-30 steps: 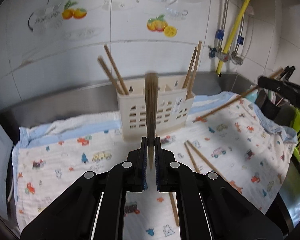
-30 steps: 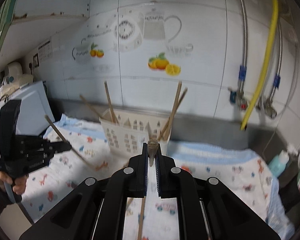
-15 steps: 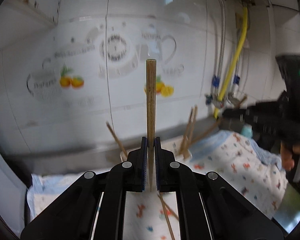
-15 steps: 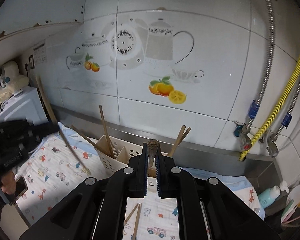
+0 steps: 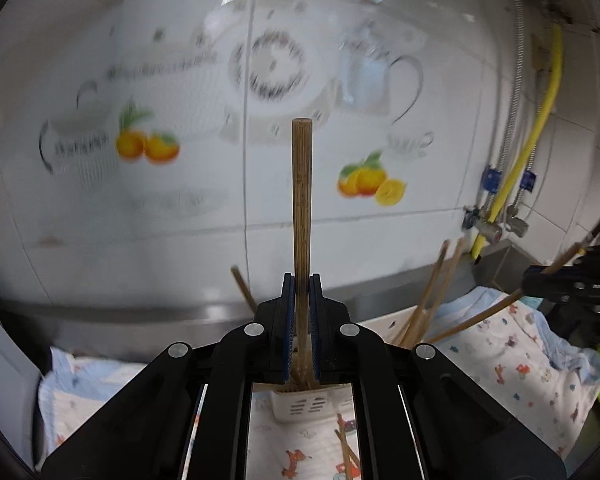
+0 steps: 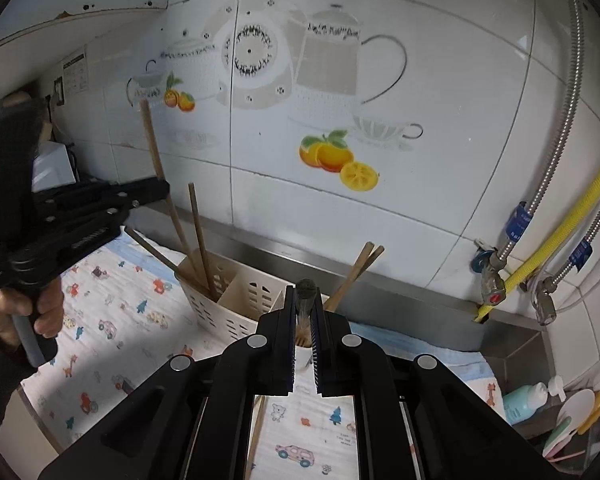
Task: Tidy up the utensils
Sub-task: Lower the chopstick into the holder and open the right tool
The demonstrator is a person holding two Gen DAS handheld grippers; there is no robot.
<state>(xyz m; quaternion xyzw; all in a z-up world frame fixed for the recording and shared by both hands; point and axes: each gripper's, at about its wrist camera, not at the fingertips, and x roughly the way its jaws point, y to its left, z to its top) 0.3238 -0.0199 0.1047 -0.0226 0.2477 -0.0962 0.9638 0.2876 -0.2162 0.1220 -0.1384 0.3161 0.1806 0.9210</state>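
Note:
My left gripper (image 5: 300,284) is shut on a wooden chopstick (image 5: 302,200) held upright, its lower end just above the white utensil basket (image 5: 300,404). From the right wrist view the same left gripper (image 6: 156,190) holds that chopstick (image 6: 156,160) over the basket's left compartment. My right gripper (image 6: 305,300) is shut on another chopstick (image 6: 306,294), seen end-on, in front of the basket (image 6: 240,300). Several chopsticks stand in the basket's left (image 6: 198,232) and right (image 6: 358,266) compartments.
The basket stands on a patterned cloth (image 6: 132,312) against a steel ledge and tiled wall. Loose chopsticks (image 5: 346,440) lie on the cloth. A yellow hose and taps (image 6: 540,256) are at the right; a bottle (image 6: 524,400) and plastic spoons sit at the lower right.
My left gripper has carried its chopstick upright toward the basket's left compartment. The right gripper has closed in on the basket with its chopstick.

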